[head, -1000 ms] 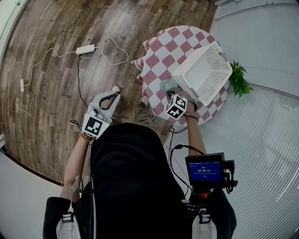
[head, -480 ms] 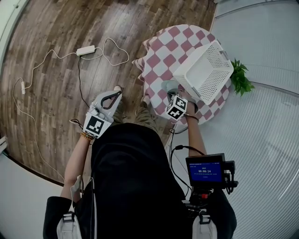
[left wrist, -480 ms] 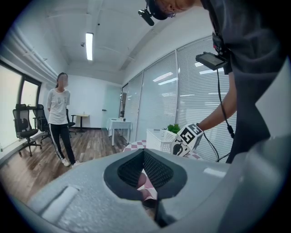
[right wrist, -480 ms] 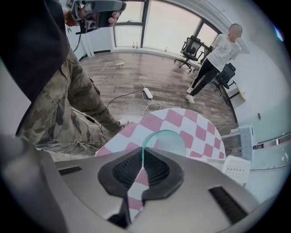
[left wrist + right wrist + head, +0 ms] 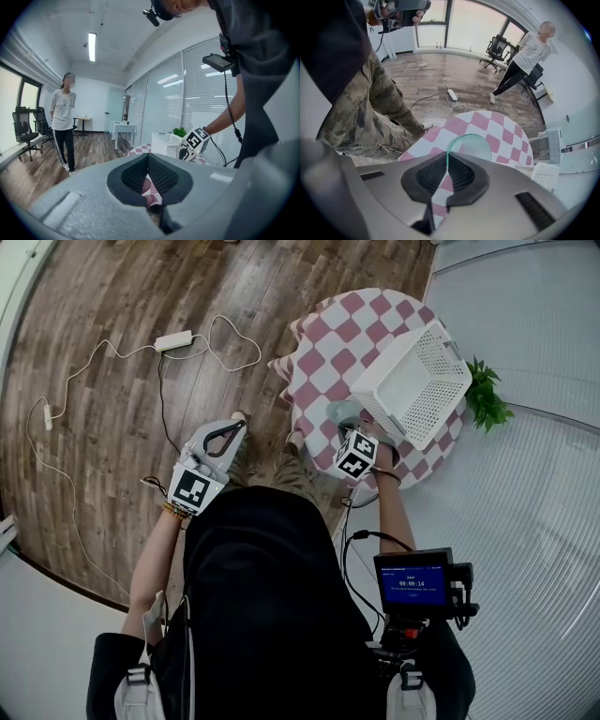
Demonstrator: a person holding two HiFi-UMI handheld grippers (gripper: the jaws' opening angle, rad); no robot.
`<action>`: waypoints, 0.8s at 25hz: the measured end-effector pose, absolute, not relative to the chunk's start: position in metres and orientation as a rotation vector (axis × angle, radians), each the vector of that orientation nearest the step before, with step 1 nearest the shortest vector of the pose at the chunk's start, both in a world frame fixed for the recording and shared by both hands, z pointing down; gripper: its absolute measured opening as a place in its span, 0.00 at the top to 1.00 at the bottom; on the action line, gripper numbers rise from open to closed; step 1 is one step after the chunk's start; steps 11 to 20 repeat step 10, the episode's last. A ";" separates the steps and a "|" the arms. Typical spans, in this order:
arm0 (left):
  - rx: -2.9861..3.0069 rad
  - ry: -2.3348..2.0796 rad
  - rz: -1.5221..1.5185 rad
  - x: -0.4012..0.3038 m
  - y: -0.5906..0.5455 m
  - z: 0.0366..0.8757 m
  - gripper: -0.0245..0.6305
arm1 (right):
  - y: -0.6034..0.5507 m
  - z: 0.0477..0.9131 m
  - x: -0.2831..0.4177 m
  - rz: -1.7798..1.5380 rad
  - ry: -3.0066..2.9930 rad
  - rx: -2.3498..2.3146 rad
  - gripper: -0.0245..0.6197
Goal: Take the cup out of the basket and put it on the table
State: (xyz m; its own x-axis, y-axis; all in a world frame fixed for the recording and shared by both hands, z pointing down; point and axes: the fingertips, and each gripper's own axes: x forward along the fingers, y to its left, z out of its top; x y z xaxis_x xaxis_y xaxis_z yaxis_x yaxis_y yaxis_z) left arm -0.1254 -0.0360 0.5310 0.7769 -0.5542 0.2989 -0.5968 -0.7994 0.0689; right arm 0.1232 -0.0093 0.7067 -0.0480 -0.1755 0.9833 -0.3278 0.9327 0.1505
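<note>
Cup: a translucent green cup is out of the basket, over the checked cloth in the middle of the right gripper view. In the head view it shows just above the marker cube, right of centre.
Right tongs: the right tongs are clenched on the cup's rim, one pad inside the wall and one outside.
Key relation: the cup hangs straight below the right tongs, which point down at the counter. Its long axis is upright, mouth up towards the camera.
Contact with counter: the cup's base seems close to the cloth, but neither view shows whether it touches.
Basket: the white perforated basket lies tipped on its side at the upper right of the head view, just beside the cup and apart from it.
Left tongs: the left tongs are clenched on nothing, level over the wooden floor, left of centre in the head view.
Nearer hand: the right, which has the cup. The left is well apart from it.
Next move, as a judgement: lower until the base sits flat, then release the rim.
Writing: no brand or label shows on the cup or basket. Each marker cube carries black-and-white squares. The chest screen reads 00:00:14.
</note>
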 end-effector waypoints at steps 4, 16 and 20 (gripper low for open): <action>2.813 -0.905 0.392 -0.126 -0.036 0.532 0.96 | -0.009 0.708 0.121 0.135 -1.630 0.394 0.93; 2.806 -0.901 0.397 -0.124 -0.036 0.533 0.96 | -0.005 0.711 0.123 0.136 -1.627 0.393 0.93; 2.806 -0.901 0.397 -0.124 -0.036 0.533 0.96 | -0.005 0.711 0.123 0.136 -1.627 0.393 0.93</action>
